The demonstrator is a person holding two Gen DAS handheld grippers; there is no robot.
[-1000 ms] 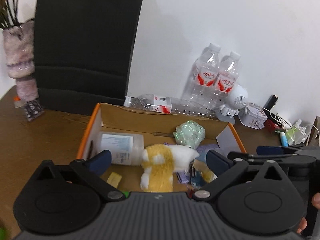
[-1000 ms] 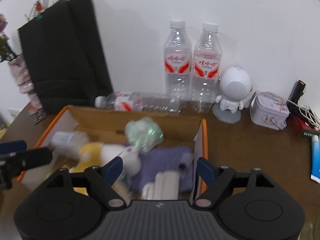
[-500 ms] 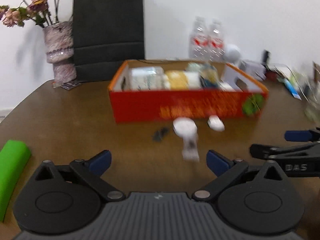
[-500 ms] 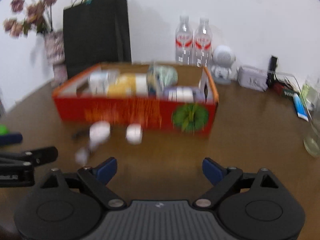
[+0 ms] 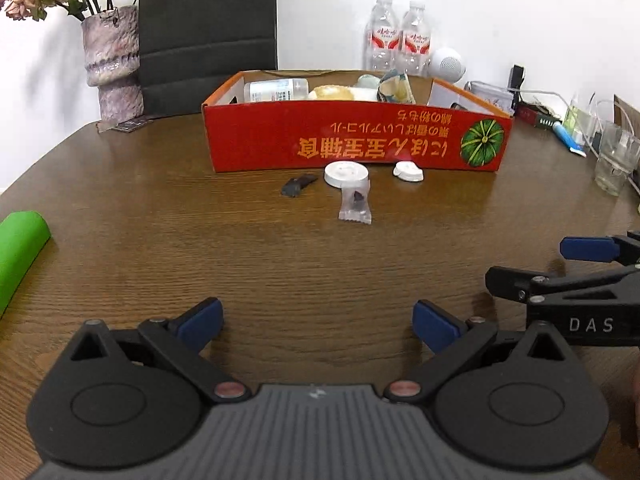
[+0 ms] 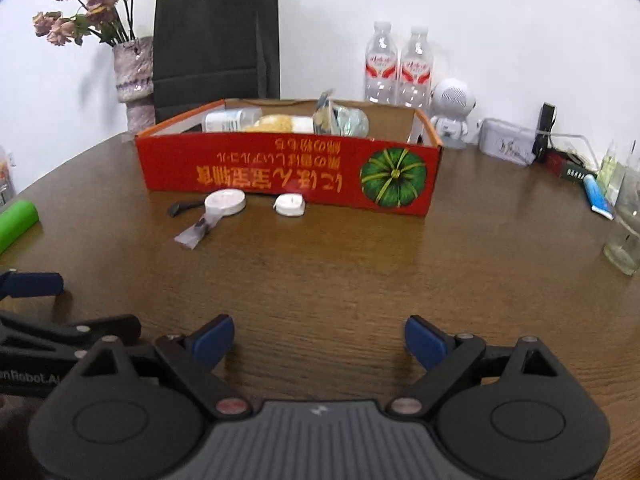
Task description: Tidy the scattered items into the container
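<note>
A red cardboard box [image 5: 356,144] [image 6: 280,172] stands mid-table and holds a bottle, a yellow plush toy and several other items. In front of it lie a white round disc [image 5: 346,174] [image 6: 225,202], a smaller white piece [image 5: 408,171] [image 6: 291,205], a dark clip [image 5: 298,185] [image 6: 182,208] and a clear packet [image 5: 355,202] [image 6: 198,230]. My left gripper [image 5: 318,320] is open and empty, low over the near table, well short of these items. My right gripper [image 6: 319,338] is open and empty beside it, on its right.
A green roll [image 5: 18,248] lies at the table's left edge. Behind the box stand a vase [image 6: 134,76], a black bag [image 6: 216,40], two water bottles [image 6: 396,68] and a white robot figure [image 6: 452,116]. A glass [image 6: 626,232] and cables crowd the right side.
Both grippers have pulled back from above the box and sunk toward the near table. The box's red front and the items before it have come into view. The right jaws have widened.
</note>
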